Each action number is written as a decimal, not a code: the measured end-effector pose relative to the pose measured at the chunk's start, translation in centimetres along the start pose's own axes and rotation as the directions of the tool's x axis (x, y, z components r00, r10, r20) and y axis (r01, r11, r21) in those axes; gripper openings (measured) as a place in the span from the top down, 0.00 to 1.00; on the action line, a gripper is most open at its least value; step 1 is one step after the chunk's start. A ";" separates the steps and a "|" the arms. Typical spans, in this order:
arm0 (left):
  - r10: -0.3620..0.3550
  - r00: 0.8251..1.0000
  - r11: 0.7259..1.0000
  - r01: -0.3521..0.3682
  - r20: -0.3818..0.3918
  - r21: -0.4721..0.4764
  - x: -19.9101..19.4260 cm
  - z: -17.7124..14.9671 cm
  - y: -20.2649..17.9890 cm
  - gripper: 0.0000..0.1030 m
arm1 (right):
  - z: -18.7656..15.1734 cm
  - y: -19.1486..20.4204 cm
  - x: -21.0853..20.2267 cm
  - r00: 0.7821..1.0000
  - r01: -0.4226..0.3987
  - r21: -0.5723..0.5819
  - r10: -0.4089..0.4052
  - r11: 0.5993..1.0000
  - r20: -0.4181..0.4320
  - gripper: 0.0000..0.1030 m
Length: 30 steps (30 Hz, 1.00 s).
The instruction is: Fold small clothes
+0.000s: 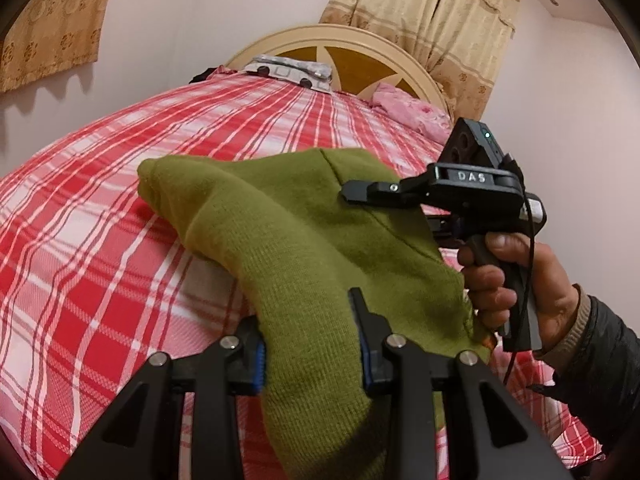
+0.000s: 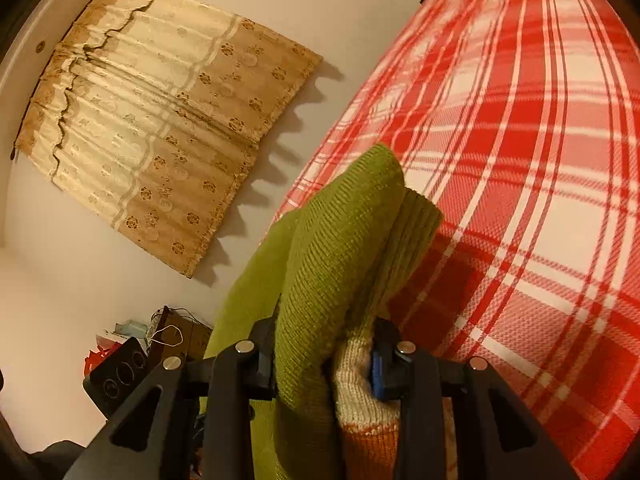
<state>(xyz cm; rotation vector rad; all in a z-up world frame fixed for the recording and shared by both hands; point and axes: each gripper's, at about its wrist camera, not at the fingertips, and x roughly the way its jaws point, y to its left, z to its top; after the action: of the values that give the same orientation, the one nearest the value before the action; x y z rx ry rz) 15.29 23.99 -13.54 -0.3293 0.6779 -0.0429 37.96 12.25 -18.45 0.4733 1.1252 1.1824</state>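
A small olive-green knit garment (image 1: 280, 236) is lifted off the red plaid bed (image 1: 100, 240); its far end still rests on the cover. My left gripper (image 1: 312, 344) is shut on its near edge, the cloth running between the blue pads. My right gripper (image 1: 356, 194) shows at the right, held in a hand, pinching the garment's right side. In the right wrist view the right gripper (image 2: 326, 354) is shut on bunched green cloth (image 2: 340, 248) with a cream and orange band (image 2: 360, 404) at the fingers.
A rounded headboard (image 1: 360, 60), a patterned pillow (image 1: 288, 70) and a pink cloth (image 1: 412, 110) lie at the bed's far end. Beige curtains (image 2: 160, 120) hang on the wall. Boxes and clutter (image 2: 160, 340) sit on the floor beside the bed.
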 end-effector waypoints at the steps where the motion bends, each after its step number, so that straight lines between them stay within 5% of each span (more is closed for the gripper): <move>1: -0.002 1.000 1.000 0.002 0.000 0.001 0.0 -0.1 0.2 0.66 | 0.0 -0.2 0.3 1.000 -0.001 0.004 0.001 1.000 -0.003 0.68; 18: 0.029 0.999 0.999 -0.028 -0.045 0.022 1.3 -2.2 1.8 0.64 | 0.5 -2.8 1.2 0.996 0.084 0.022 -0.083 0.996 -0.022 0.68; 24: 0.036 0.998 0.999 -0.036 -0.053 0.007 1.2 -2.3 2.0 0.59 | 0.1 -1.0 1.5 0.967 0.245 -0.114 -0.251 0.963 -0.038 0.68; 30: 0.043 0.997 0.999 -0.042 -0.059 0.005 0.2 -2.4 1.6 0.58 | 0.0 -0.8 1.5 0.960 0.269 -0.135 -0.276 0.954 -0.034 0.67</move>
<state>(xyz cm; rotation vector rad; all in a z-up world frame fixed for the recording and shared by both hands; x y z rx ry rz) 13.83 24.79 -15.90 -0.3107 0.7433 -0.0136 38.34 13.27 -19.74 0.1801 1.1116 1.0210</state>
